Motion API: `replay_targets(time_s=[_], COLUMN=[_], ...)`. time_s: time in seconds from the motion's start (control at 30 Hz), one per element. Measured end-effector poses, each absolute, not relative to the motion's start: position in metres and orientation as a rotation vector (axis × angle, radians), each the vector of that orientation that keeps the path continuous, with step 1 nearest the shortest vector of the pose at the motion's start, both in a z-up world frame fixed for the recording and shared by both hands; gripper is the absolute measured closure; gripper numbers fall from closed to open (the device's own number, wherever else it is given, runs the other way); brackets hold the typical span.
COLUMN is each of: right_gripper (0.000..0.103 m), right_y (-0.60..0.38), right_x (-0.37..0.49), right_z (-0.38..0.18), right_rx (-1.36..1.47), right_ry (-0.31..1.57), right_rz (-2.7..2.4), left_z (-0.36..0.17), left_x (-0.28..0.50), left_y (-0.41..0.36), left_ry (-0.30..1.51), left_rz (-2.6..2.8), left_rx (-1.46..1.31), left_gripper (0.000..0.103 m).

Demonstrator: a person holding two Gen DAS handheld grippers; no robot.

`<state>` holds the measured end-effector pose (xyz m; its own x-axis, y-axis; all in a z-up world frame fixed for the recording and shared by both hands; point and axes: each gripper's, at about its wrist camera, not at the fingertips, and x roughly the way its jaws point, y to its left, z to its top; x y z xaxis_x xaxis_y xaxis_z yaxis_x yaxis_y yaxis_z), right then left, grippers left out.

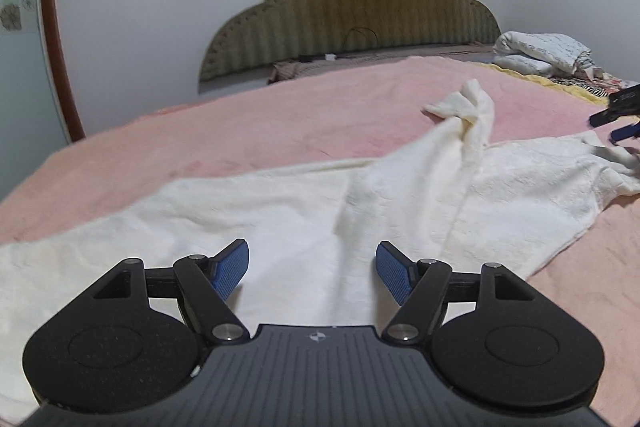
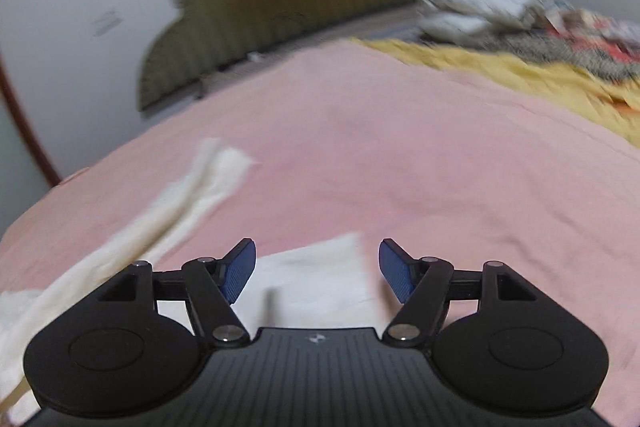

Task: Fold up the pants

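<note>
The cream-white textured fabric pants (image 1: 280,211) are lying spread across the pink bed cover (image 1: 248,131), one leg running off to the left and the other bunching into a twisted ridge that ends in a crumpled tip farther up the bed. Nothing is holding them; they are resting flat on the cover.

My left gripper (image 1: 312,269) is hanging just above the pale cloth, angled downward, its blue ribbed pads (image 1: 230,273) standing wide apart with only the fabric showing beneath the gap and nothing pinched between them. My right gripper (image 2: 317,267) is likewise gaping, tilted down over a corner of the pants near the cover's edge, pads clear of the cloth. In the left wrist view its dark tip is showing at the far right edge, just above the pants' end.

Beyond the cover, an olive scalloped padded headboard (image 1: 352,7) is standing against the white wall (image 1: 132,7), and a heap of white and patterned bedding (image 1: 544,53) is sitting on a yellow blanket (image 2: 520,75) at the right.
</note>
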<state>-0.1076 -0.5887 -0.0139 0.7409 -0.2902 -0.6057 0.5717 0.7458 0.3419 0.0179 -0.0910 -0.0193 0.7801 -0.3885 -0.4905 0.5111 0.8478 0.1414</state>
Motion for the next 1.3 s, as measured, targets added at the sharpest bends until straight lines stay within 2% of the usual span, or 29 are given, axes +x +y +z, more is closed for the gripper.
replay_targets(time_s=[0.13,0.17,0.2,0.23,0.4,0.43,0.57,0.63,0.73,0.9,1.03,1.17,1.23,1.3], right_gripper=[0.035,0.041,0.079,0.093,0.097,0.102,0.102,0.101,0.101,0.101,0.103,0.1,0.1,0.099], right_y=[-0.607,-0.603,-0.598,-0.594,-0.59,-0.587,-0.589,-0.577,-0.56,-0.557,-0.586,-0.546,-0.532,-0.533], right_x=[-0.086,-0.085,-0.084,-0.084,-0.081,-0.077,-0.05,-0.056,-0.076,-0.05,-0.025,-0.023,-0.033,-0.031], right_z=[-0.03,-0.028,-0.027,-0.025,-0.007,-0.003,-0.014,-0.011,0.003,-0.023,-0.024,-0.005,-0.003,-0.02], right_rx=[0.564,0.53,0.499,0.466,0.322,0.263,0.19,0.12,0.22,0.223,0.342,0.158,0.171,0.188], right_ry=[0.595,0.612,0.638,0.657,0.584,0.578,0.697,0.679,0.605,0.782,0.727,0.722,0.705,0.782], right_rz=[-0.384,-0.348,-0.322,-0.327,-0.398,-0.44,-0.463,-0.548,-0.379,-0.352,-0.389,-0.44,-0.372,-0.378], left_z=[-0.022,-0.02,-0.019,-0.018,-0.014,-0.014,-0.014,-0.015,-0.018,-0.024,-0.026,-0.033,-0.036,-0.037], left_x=[0.019,0.02,0.02,0.021,0.024,0.024,0.018,0.014,0.011,0.011,0.016,0.023,0.025,0.026], left_y=[-0.101,-0.103,-0.104,-0.107,-0.116,-0.119,-0.13,-0.132,-0.135,-0.142,-0.141,-0.138,-0.139,-0.138], left_ry=[0.479,0.473,0.465,0.46,0.463,0.466,0.448,0.423,0.409,0.427,0.443,0.479,0.499,0.509], left_rz=[-0.501,-0.501,-0.502,-0.503,-0.525,-0.534,-0.566,-0.589,-0.637,-0.665,-0.659,-0.659,-0.658,-0.659], left_rx=[0.266,0.271,0.274,0.275,0.248,0.247,0.267,0.276,0.279,0.271,0.24,0.212,0.209,0.202], left_gripper=[0.029,0.029,0.028,0.028,0.028,0.028,0.028,0.028,0.023,0.023,0.023,0.021,0.02,0.016])
